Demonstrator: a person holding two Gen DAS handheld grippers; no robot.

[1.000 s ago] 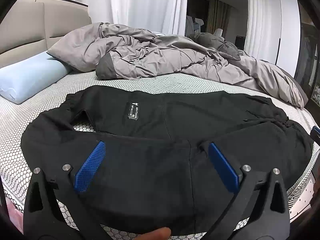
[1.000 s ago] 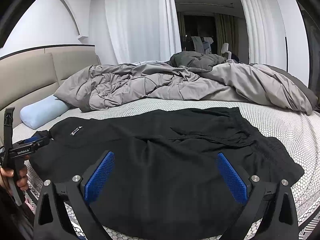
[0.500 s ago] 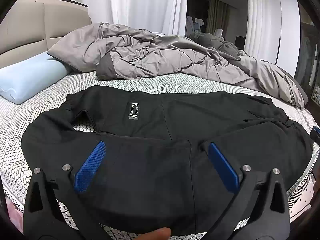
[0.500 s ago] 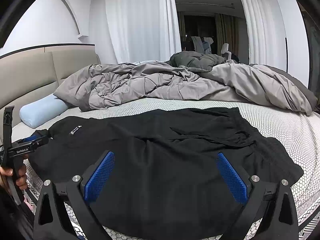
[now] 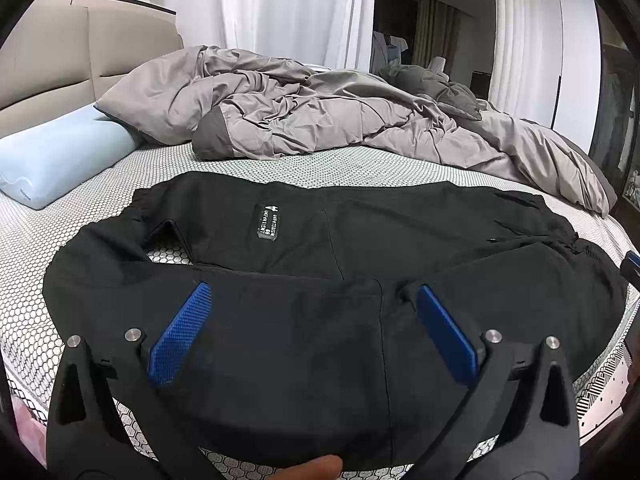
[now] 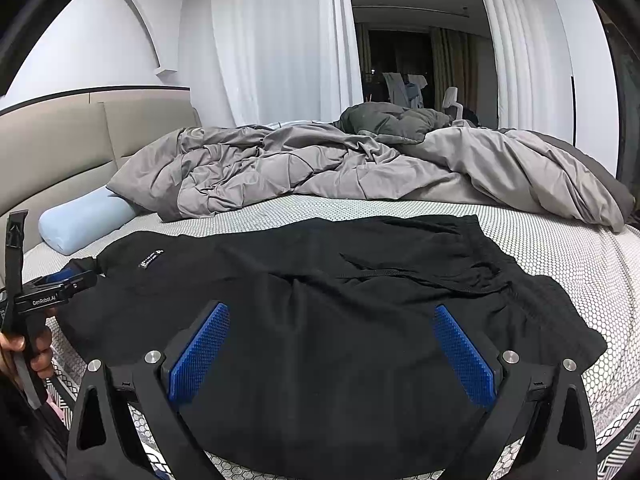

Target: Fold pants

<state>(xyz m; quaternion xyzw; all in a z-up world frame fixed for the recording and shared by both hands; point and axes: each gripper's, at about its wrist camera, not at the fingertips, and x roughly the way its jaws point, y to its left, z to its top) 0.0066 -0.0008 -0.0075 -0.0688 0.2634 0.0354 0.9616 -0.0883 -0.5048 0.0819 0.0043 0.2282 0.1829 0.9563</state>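
Pants [image 5: 320, 320], black, lie spread across the near half of the bed [image 5: 280, 164], on its honeycomb-patterned sheet. They look folded once lengthwise, the two legs stacked, with a small white-lettered label [image 5: 268, 220] facing up on the far layer. In the right wrist view the same pants [image 6: 340, 320] run from the label [image 6: 151, 259] at the left to the gathered waistband at the right.

The left gripper [image 5: 312, 324] hangs over the near edge of the cloth, its blue pads [image 5: 180, 336] spread wide with nothing between them. A fingertip shows at the bottom edge of that view. From the right wrist camera the left gripper [image 6: 52, 292] appears side-on at the pants' left end, held in a hand [image 6: 28, 354].

The right gripper [image 6: 332, 340] is likewise released, blue pads [image 6: 464, 356] well apart above the fabric and gripping nothing.

Beyond the pants a rumpled grey duvet [image 5: 320, 120] is heaped along the far side of the bed. A pale blue pillow [image 5: 60, 160] lies at the left against the beige headboard [image 5: 60, 52]. White curtains [image 6: 280, 40] hang behind.
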